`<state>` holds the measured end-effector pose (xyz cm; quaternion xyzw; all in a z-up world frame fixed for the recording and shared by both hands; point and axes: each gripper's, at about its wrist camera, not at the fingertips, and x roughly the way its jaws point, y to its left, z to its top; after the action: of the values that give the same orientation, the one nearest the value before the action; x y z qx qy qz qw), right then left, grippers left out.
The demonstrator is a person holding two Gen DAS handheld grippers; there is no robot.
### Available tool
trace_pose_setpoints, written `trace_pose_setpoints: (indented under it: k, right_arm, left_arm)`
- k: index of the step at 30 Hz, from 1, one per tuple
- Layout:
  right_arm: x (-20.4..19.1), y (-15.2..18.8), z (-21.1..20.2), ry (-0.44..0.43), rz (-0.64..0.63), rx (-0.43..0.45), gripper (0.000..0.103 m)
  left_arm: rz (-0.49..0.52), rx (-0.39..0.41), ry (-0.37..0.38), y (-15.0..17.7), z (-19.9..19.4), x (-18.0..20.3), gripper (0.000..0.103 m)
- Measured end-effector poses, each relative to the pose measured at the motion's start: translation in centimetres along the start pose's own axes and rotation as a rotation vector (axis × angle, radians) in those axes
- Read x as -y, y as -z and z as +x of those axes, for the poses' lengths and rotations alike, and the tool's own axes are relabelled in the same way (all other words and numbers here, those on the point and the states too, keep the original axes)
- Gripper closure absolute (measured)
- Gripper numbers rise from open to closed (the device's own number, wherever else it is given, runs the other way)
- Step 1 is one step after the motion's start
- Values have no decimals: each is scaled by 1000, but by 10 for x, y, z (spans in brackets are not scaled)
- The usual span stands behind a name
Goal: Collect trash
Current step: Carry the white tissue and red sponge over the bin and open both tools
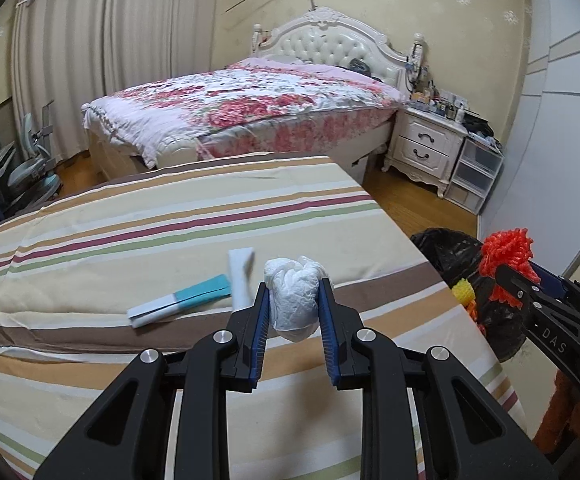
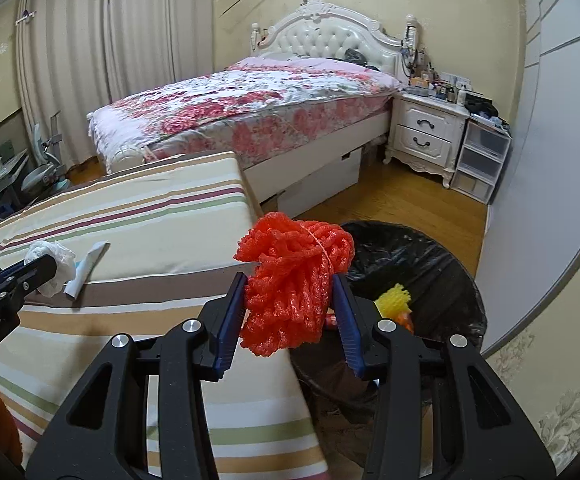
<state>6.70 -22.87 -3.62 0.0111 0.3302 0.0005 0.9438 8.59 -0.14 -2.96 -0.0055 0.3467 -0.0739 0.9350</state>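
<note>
The left tongs [image 1: 294, 304] are clamped on a crumpled white wad [image 1: 293, 300], its blue pads [image 1: 264, 320] pressing both sides — held just above the striped worktop [image 1: 130, 232], over its near right part. The right tongs [image 2: 290, 300] grip a bunch of red foam netting [image 2: 294, 280], pads closed against it — held past the worktop's right edge. From the left wrist view the right tongs sit to the right, beyond that edge, angled toward the left.
</note>
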Motion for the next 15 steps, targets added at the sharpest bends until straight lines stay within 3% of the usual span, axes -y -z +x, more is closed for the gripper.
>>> trace_pose_setpoints:
  k: [15]
  right_arm:
    - [79,3,10,145,106,19,60]
  left_arm:
    - [136,1,90,-19,36,97,78]
